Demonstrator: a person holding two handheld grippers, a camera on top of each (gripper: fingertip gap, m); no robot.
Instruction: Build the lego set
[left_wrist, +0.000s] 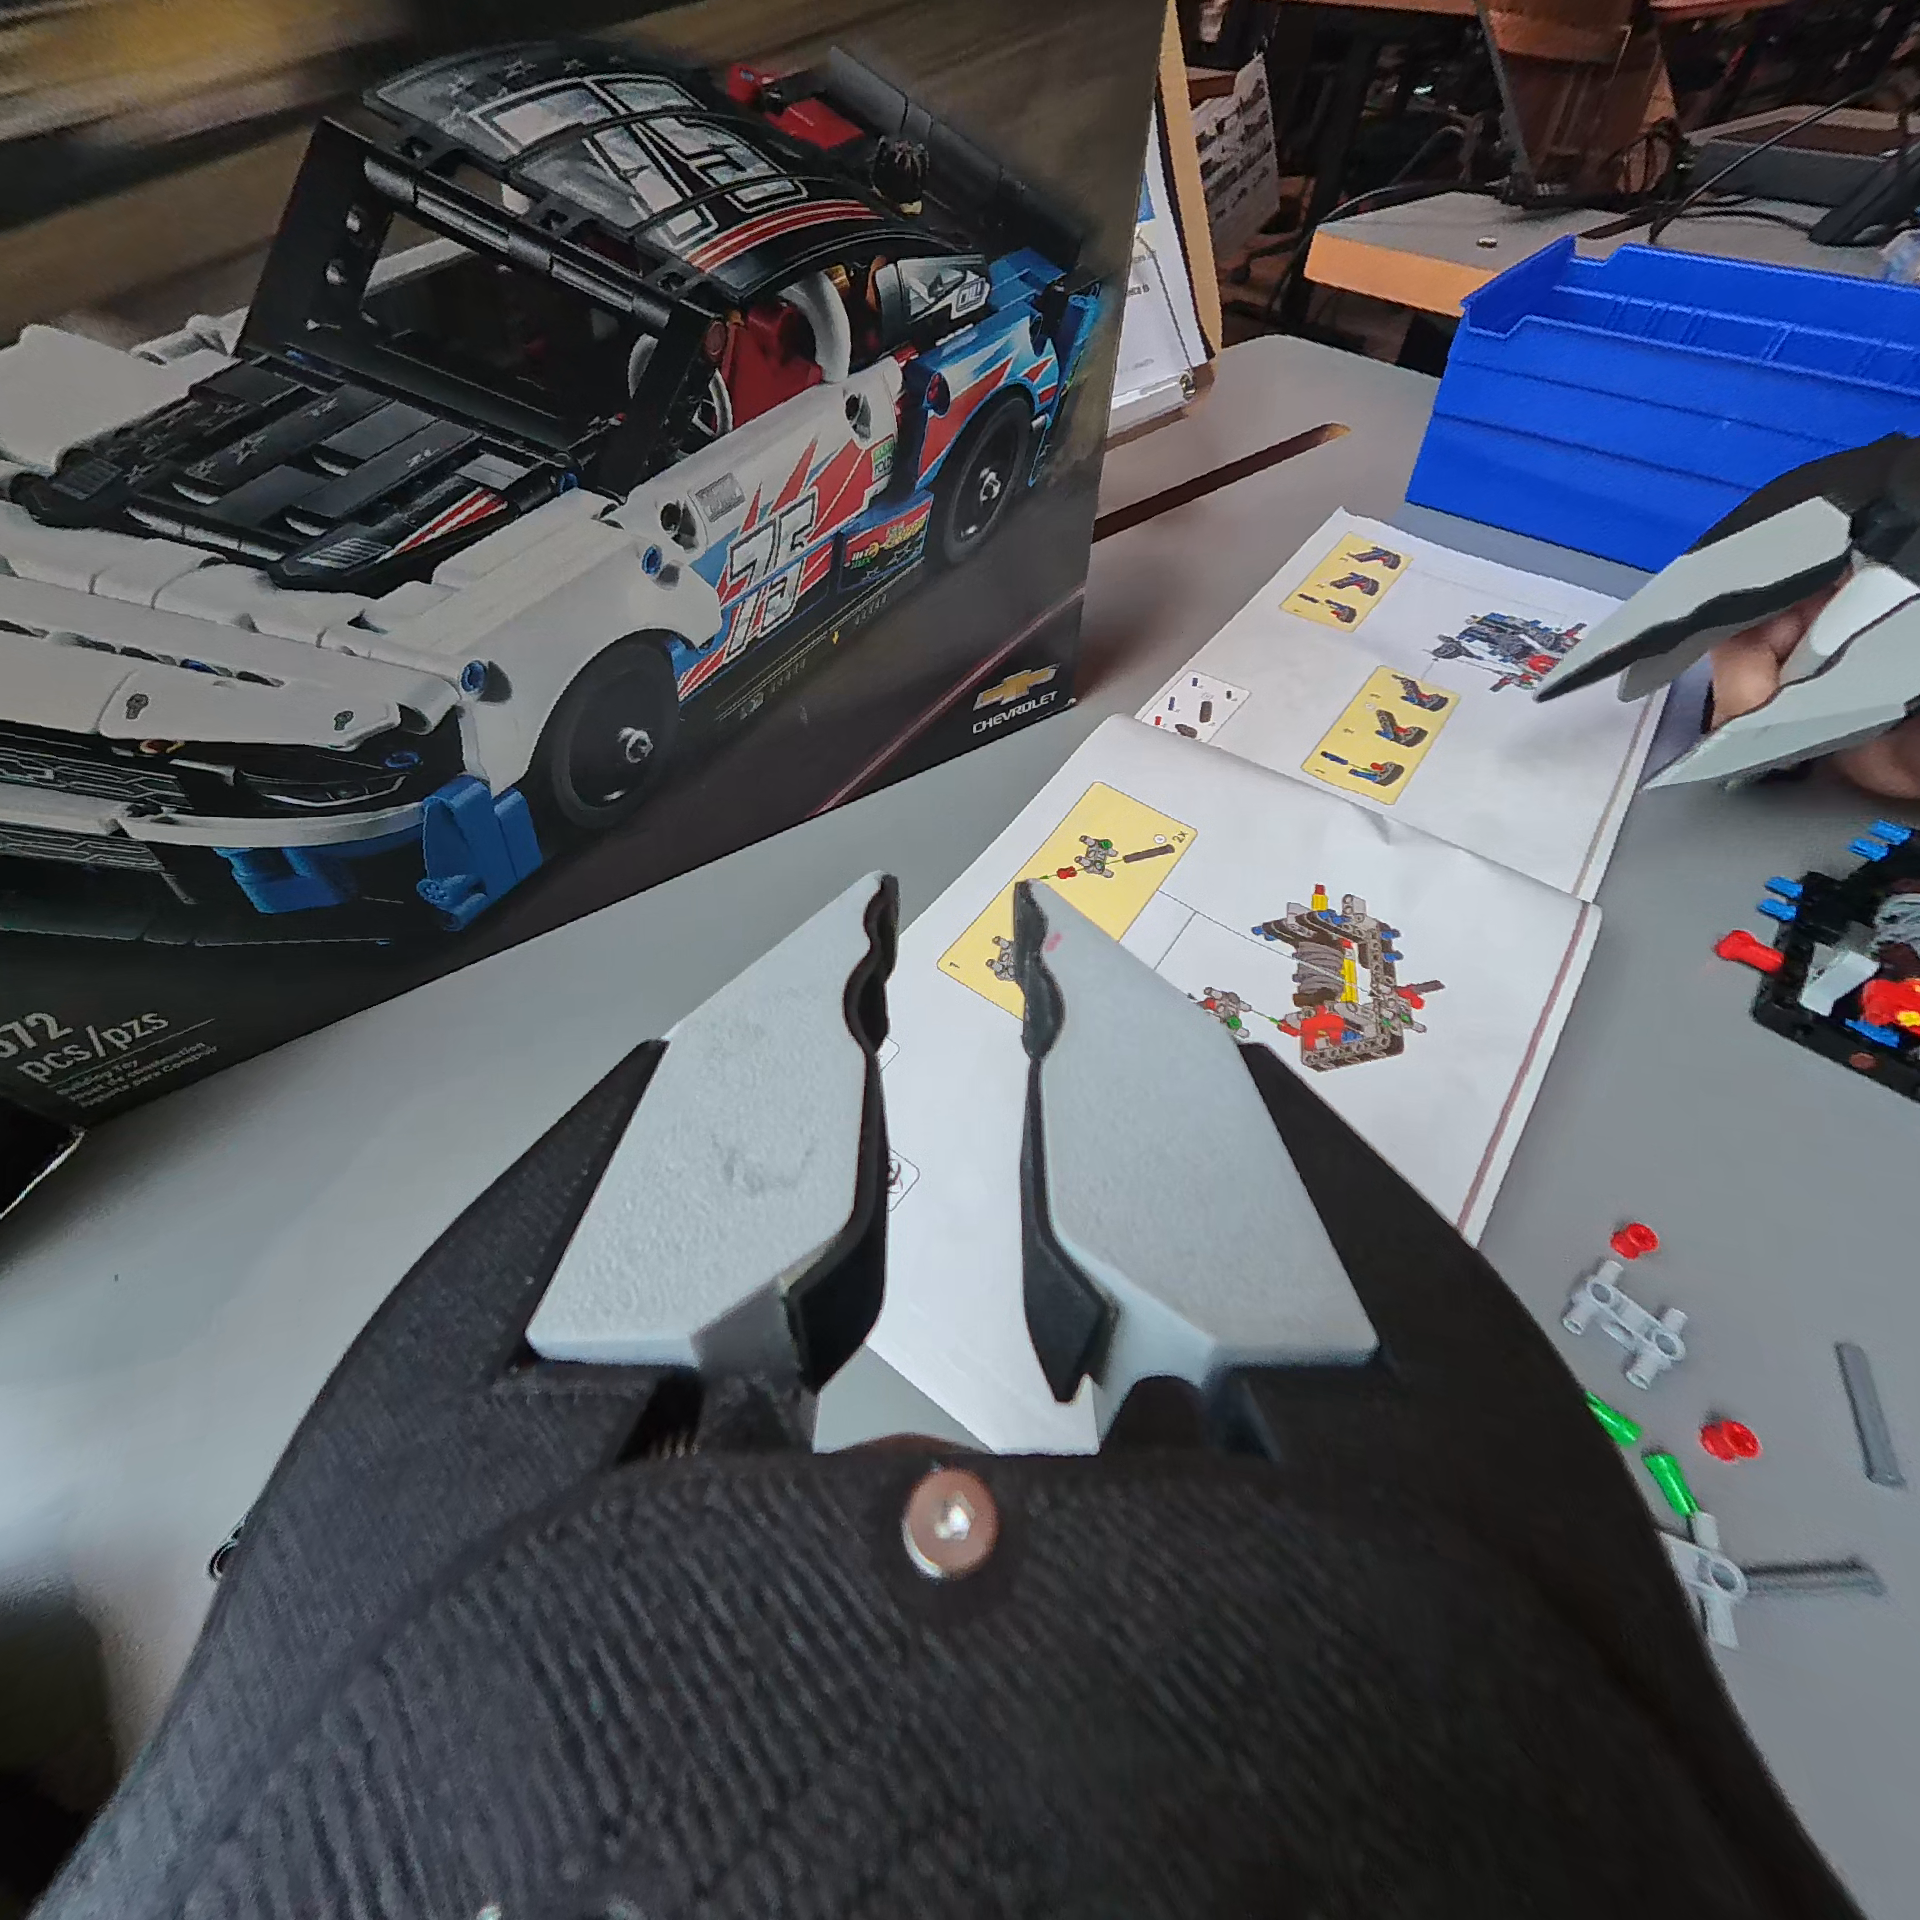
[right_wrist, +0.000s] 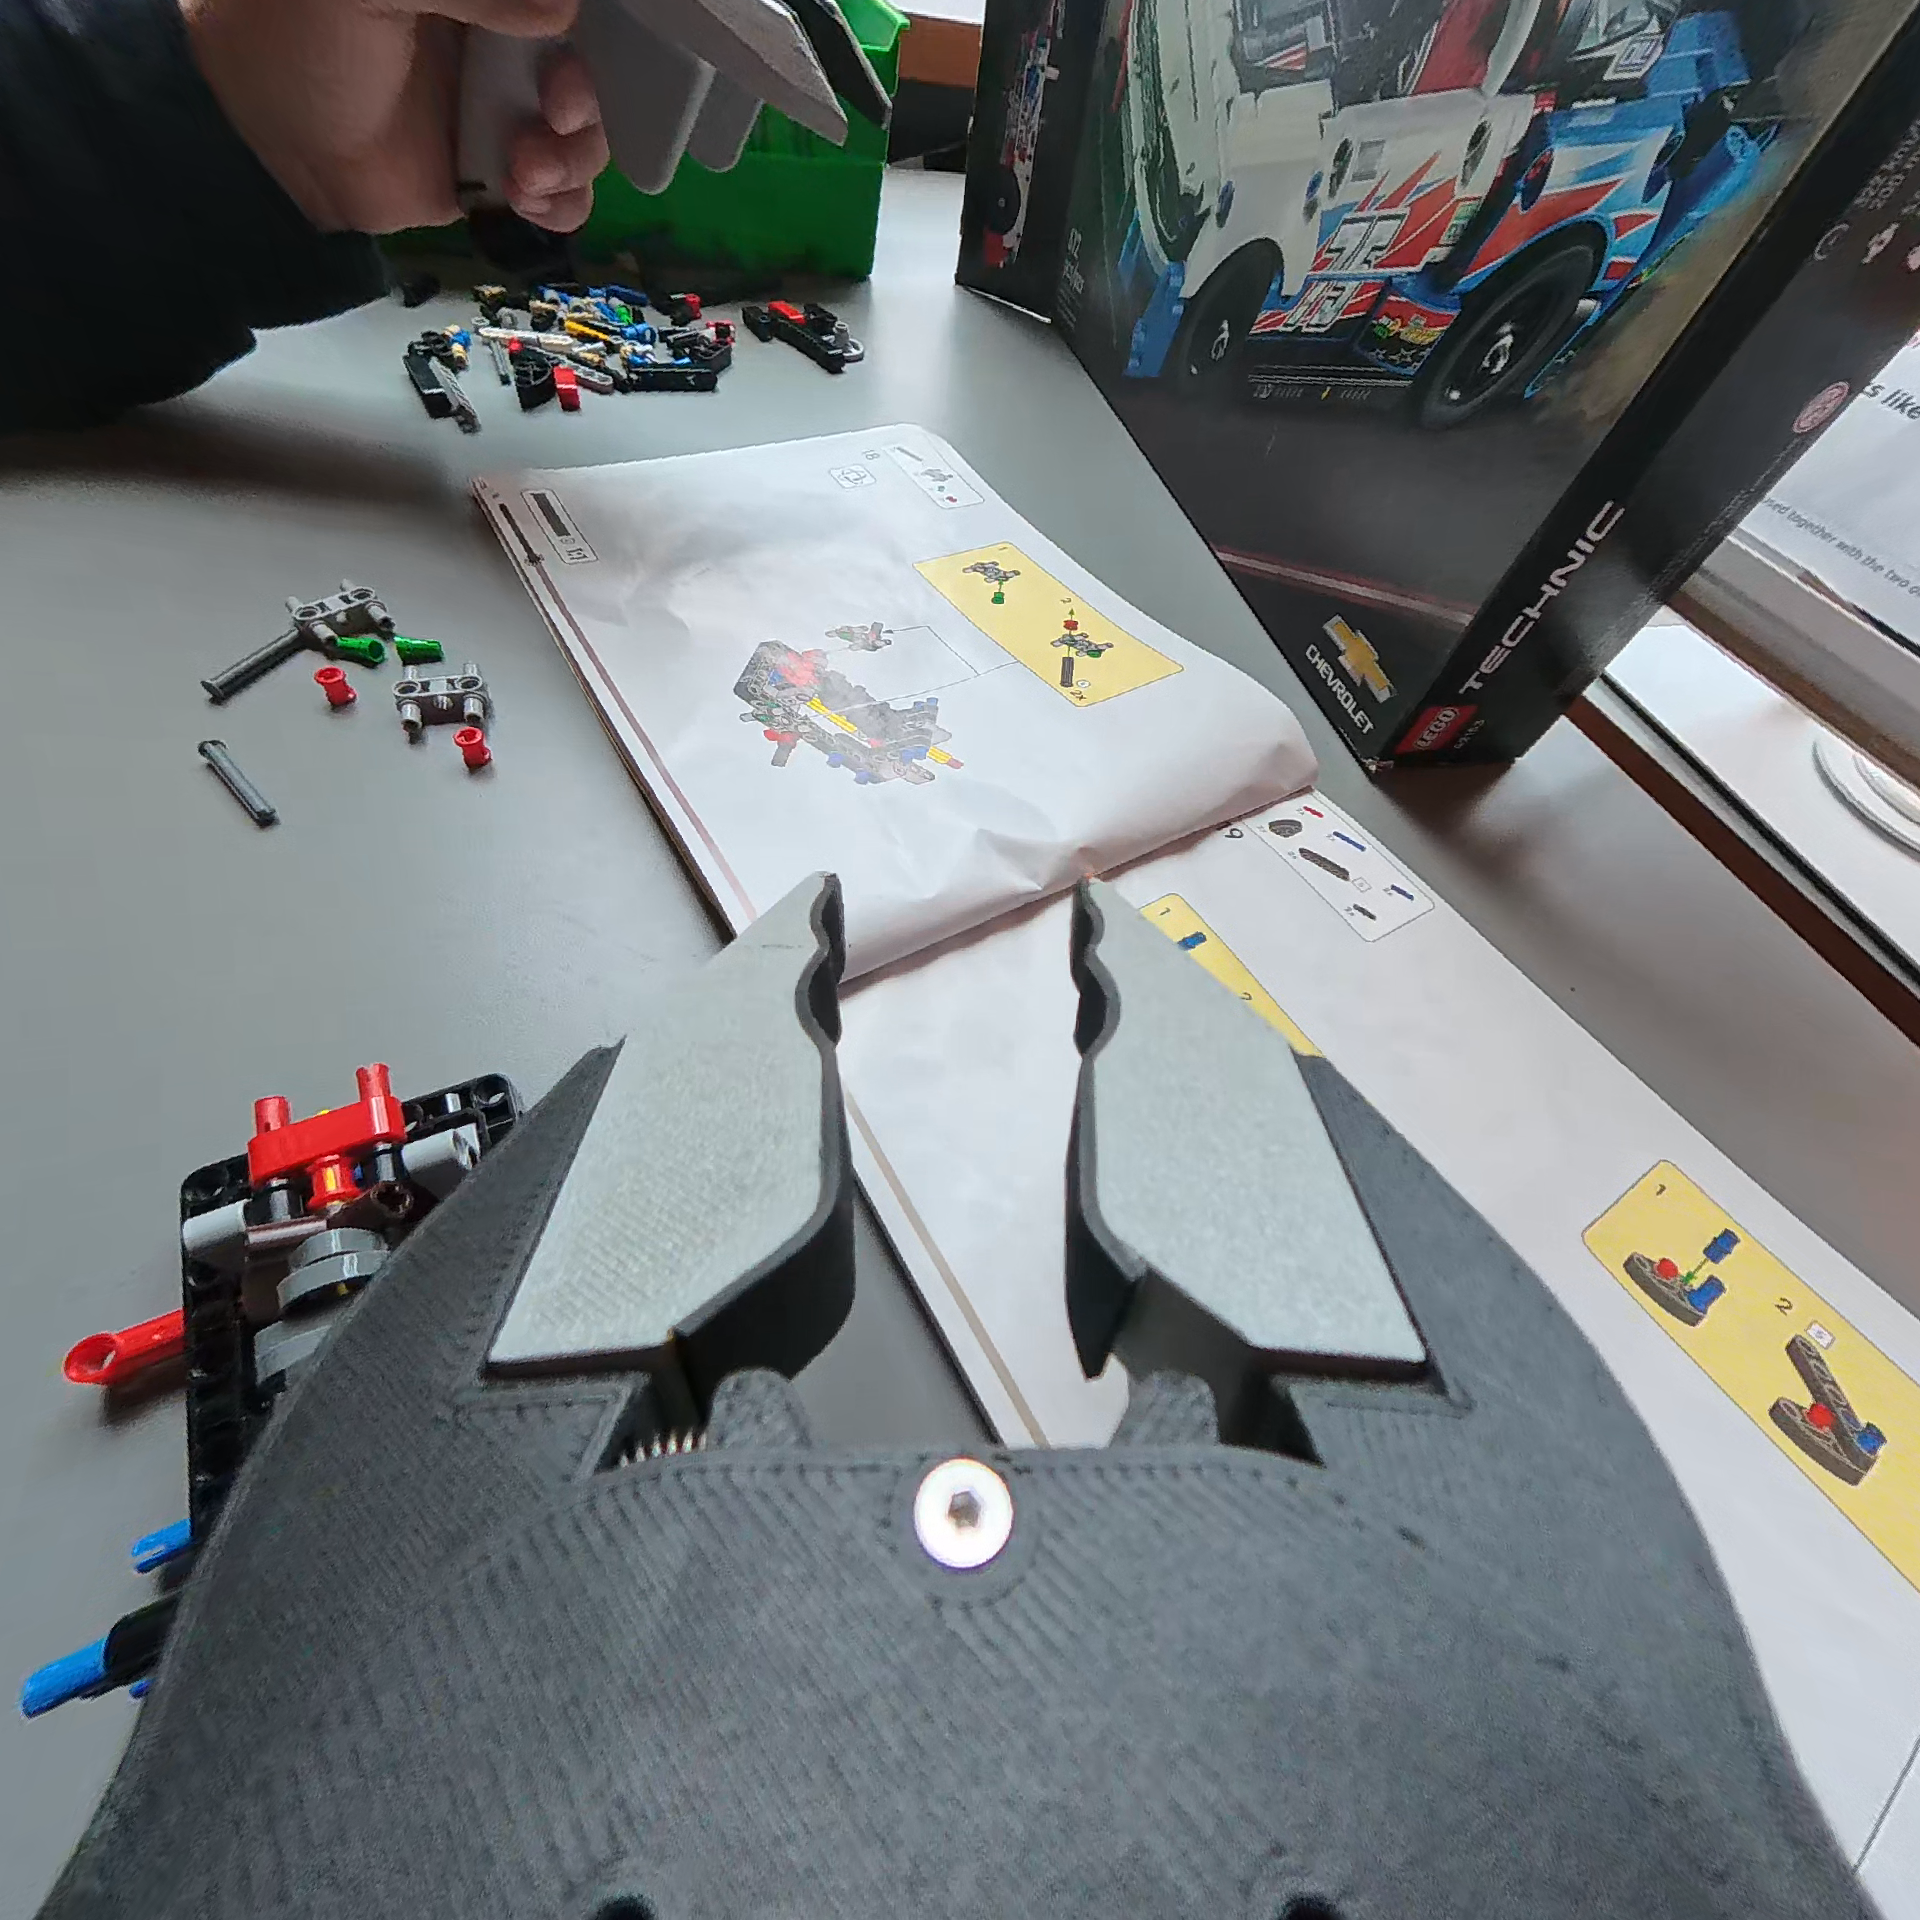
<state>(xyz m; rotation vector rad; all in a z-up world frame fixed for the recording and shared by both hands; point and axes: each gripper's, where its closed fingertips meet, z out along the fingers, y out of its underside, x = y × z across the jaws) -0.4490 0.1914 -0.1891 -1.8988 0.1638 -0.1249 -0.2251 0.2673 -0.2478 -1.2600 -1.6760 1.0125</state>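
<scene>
- The blue plastic bin (left_wrist: 1683, 395) stands at the far right of the grey table (left_wrist: 364, 1247) in the left wrist view; its inside is hidden from this angle.
- The green plastic bin (right_wrist: 769, 208) shows only in the right wrist view, at the far left, partly behind a hand; what it holds cannot be told.
- Just near of the green bin lies a loose heap of small mixed-colour lego pieces (right_wrist: 603, 343) — on the table, not in any container.
- The tall dark cardboard set box with a race car picture (left_wrist: 499, 499) stands upright at the far side, beside the open white instruction booklet (left_wrist: 1340, 987) lying flat.
- The left gripper (left_wrist: 954, 894), grey fingers on a black body, hovers over the booklet's near page with a narrow gap between its jaws, holding nothing.
- The right gripper (right_wrist: 956, 894) hangs above the booklet's fold — its jaws stand wider apart, and it is empty.
- The partly built black-framed lego assembly with red and blue pins (right_wrist: 312, 1226) rests on the table just left of the right gripper; the left wrist view catches only its edge at the right.
- A small group of sorted pieces (right_wrist: 353, 675), grey connectors, red bushes, green pins and dark axles, lies left of the booklet in the right wrist view, and at the near right in the left wrist view.
- Only the left wrist view shows background desks beyond the table.
</scene>
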